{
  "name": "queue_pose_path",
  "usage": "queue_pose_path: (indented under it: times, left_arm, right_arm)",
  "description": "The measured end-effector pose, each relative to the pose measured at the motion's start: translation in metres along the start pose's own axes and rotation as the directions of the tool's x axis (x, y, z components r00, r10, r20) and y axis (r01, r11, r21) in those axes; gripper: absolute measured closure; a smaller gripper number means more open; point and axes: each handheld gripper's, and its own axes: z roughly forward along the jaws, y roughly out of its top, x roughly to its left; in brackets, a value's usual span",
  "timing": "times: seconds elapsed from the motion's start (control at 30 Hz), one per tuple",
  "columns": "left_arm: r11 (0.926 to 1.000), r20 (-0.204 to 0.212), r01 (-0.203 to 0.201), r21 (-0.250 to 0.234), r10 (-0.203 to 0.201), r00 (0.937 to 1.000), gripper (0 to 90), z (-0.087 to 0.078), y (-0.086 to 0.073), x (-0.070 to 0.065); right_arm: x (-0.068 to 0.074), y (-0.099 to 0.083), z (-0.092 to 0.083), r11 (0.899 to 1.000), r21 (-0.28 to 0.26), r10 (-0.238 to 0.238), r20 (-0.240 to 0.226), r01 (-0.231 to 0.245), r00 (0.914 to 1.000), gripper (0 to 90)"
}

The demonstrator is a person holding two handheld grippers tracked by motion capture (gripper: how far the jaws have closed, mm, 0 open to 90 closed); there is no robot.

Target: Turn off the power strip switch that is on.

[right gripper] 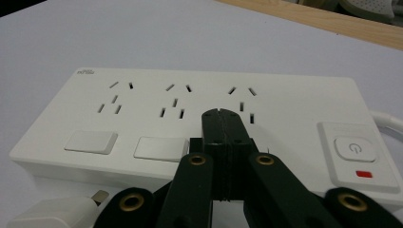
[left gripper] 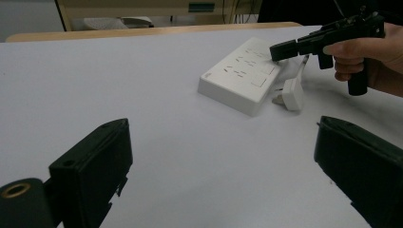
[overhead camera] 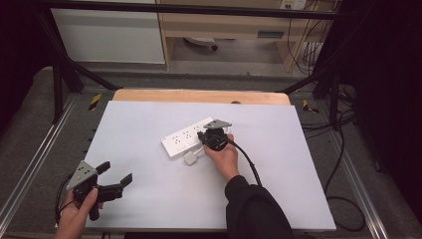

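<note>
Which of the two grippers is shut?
The right gripper, over the power strip: its jaws are pressed together. The left gripper is open.

Your high view looks forward and down from above your side of the white-topped counter [overhead camera: 149,199], taking in the whole top. Your left gripper view sits low at the near left, facing across the counter toward the white rectangular plastic power strip [left gripper: 242,76] and the white plug [left gripper: 292,94], with the right tongs [left gripper: 280,50] far off at its right. Your right gripper view rides close over that same strip [right gripper: 285,95], its sockets large. All three views share the strip.
</note>
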Motion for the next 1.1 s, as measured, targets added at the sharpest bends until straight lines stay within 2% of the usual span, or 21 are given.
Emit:
queue_pose_path:
  times: [0.67,1.1]
  left_arm:
    - [1.0000,-0.001,0.002,-0.001,-0.002,1.0000,5.3,-0.0005,0.0000,0.0007]
    - [1.0000,-0.003,0.001,0.001,-0.001,1.0000,5.3,-0.0004,-0.0001,0.0007]
  right_arm:
    - [0.0009,-0.0010,0.0014,1.000,0.007,0.003,-0.002,-0.003,1.0000,90.0]
    - [-0.0041,0.0059,-0.0080,1.000,-0.011,0.003,0.004,-0.003,1.0000,90.0]
